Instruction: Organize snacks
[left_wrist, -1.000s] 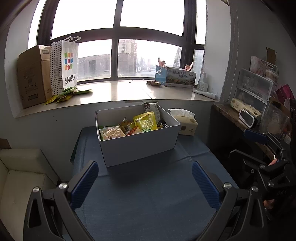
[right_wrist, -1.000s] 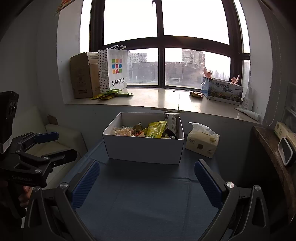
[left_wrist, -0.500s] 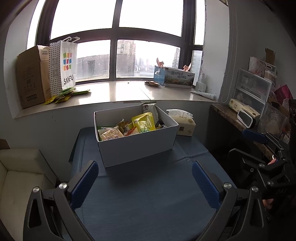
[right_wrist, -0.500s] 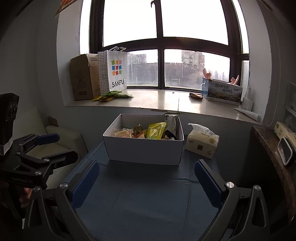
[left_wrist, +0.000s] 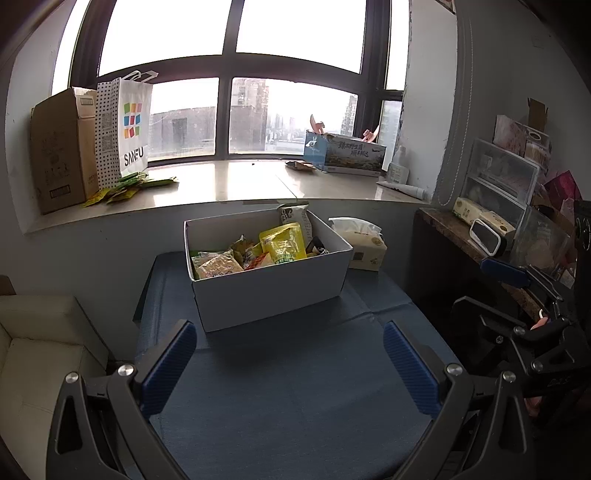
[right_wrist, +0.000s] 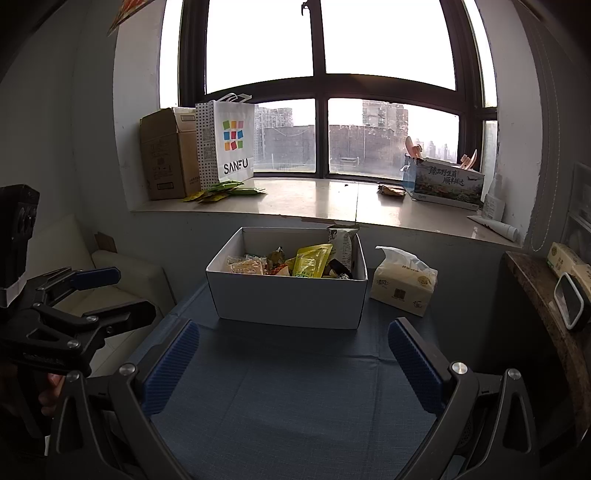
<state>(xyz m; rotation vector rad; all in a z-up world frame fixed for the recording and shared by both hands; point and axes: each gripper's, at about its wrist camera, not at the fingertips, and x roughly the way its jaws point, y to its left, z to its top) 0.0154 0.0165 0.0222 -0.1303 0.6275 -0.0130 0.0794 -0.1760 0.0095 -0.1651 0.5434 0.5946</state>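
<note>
Left gripper (left_wrist: 288, 365): your jaws stand wide and empty, low over the blue tabletop (left_wrist: 295, 398), short of the box.
Right gripper (right_wrist: 291, 365): same for you here, jaws wide with nothing between them; it also shows at 3 o'clock in the left view.
White box (left_wrist: 269, 291): sits at 12 o'clock from both grippers, on the tabletop, its near wall facing you.
Snacks: piled inside; yellow pouch (left_wrist: 282, 245) upright in the middle, pale noodle-like pack (left_wrist: 216, 264) at the left end, a tall white packet (left_wrist: 295, 218) leaning on the far wall.
Risk, near wall: come in low and a fingertip likely catches the cardboard and shoves the box toward the wall below the windowsill. Go over the rim.
Risk, pile: packs overlap, so a deep bite may lift two, or drag a neighbour over the edge.
Risk, pouch: slick film by the look of it; a shallow pinch at the top could slip.
Risk, tissue pack (left_wrist: 364, 245): just beside the box at its right end; a wide right-hand swing could knock it.
Risk, arms: both aimed at one box, so you could clash over it.
</note>
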